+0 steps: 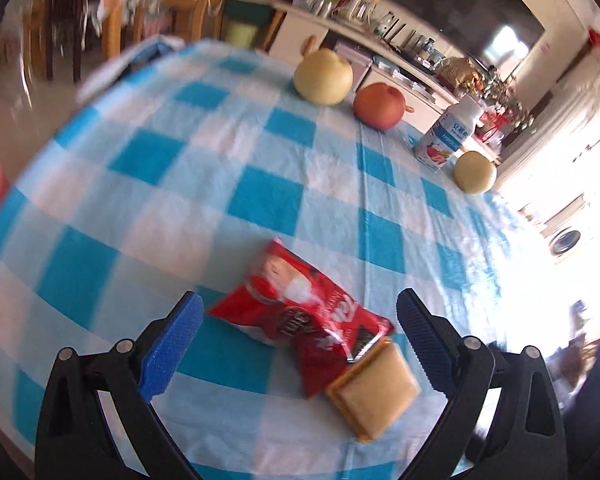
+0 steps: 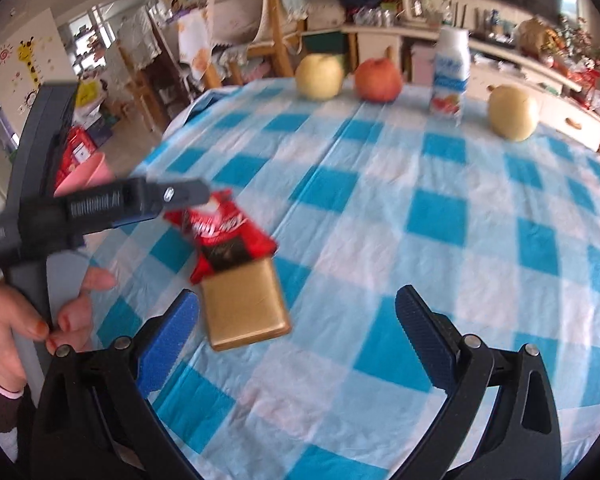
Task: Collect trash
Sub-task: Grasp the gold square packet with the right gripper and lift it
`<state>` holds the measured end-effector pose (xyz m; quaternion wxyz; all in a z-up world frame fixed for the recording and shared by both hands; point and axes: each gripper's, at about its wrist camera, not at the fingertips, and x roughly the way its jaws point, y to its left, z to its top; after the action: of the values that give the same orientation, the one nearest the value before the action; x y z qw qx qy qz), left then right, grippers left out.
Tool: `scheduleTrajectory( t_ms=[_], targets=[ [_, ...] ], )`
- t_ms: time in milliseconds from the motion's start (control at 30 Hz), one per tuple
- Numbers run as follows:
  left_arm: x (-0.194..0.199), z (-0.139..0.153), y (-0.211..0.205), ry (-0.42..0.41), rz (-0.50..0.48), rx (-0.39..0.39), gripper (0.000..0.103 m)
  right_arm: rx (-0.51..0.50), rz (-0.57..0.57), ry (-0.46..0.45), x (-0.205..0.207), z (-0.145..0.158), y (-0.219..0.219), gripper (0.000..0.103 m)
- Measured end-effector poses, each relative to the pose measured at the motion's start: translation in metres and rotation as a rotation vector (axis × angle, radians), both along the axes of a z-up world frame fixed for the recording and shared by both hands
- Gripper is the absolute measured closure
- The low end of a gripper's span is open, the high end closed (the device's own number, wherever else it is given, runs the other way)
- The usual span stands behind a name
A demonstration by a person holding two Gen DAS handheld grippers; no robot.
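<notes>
A torn red snack wrapper (image 1: 300,308) lies on the blue-checked tablecloth (image 1: 260,200) with a tan sandwich biscuit (image 1: 376,392) sticking out of its open end. My left gripper (image 1: 300,298) is open, its blue pads on either side of the wrapper and not touching it. In the right wrist view the wrapper (image 2: 220,232) and biscuit (image 2: 244,308) lie front left. My right gripper (image 2: 297,296) is open and empty, just right of the biscuit. A hand (image 2: 4,312) holds the left tool, whose dark finger (image 2: 180,194) hovers over the wrapper's far end.
Along the table's far edge stand a yellow pear (image 1: 324,76), a red apple (image 1: 380,106), a white yogurt bottle (image 1: 448,136) and a second pear (image 1: 475,172). A pink bin (image 2: 88,176) sits beyond the table's left edge. Chairs and cluttered counters lie behind.
</notes>
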<state>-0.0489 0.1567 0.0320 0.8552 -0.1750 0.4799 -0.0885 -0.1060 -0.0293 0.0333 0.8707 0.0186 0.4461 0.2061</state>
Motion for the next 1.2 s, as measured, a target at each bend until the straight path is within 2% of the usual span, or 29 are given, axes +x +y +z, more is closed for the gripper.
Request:
scheduleTrajectory(
  t_ms=[167,367,467,500,567,767,867,1100,1167,1200],
  targets=[
    [0.011,-0.009,-0.011,0.028,-0.003,0.001,0.007,0.005,0.064,0.007,-0.001,-0.008,0.021,0.004],
    [0.02,-0.01,-0.031,0.006,-0.041,0.094,0.007,-0.006,0.062,0.013,0.003,-0.018,0.028,0.005],
    [0.024,-0.01,-0.034,0.001,-0.055,0.106,0.007,-0.025,0.06,0.008,0.003,-0.023,0.029,0.011],
    [0.026,-0.01,-0.035,0.0,-0.056,0.106,0.007,-0.026,0.061,0.01,0.002,-0.025,0.03,0.019],
    [0.029,-0.011,-0.036,-0.002,-0.055,0.105,0.007,-0.025,0.062,0.008,0.001,-0.027,0.031,0.023],
    [0.033,-0.017,-0.034,0.033,-0.055,0.103,0.007,-0.031,0.064,-0.016,-0.005,-0.029,0.034,0.023],
    [0.033,-0.015,-0.032,0.027,-0.042,0.143,0.007,-0.04,0.059,-0.024,-0.009,-0.029,0.034,0.023],
    [0.03,-0.02,-0.035,0.052,-0.064,0.183,0.007,-0.065,0.067,-0.055,-0.018,-0.031,0.038,0.023],
    [0.029,-0.02,-0.035,0.052,-0.067,0.191,0.007,-0.102,0.075,-0.069,-0.021,-0.031,0.041,0.032],
    [0.029,-0.021,-0.036,0.055,-0.069,0.193,0.007,-0.126,0.078,-0.08,-0.022,-0.031,0.042,0.041]
  ],
)
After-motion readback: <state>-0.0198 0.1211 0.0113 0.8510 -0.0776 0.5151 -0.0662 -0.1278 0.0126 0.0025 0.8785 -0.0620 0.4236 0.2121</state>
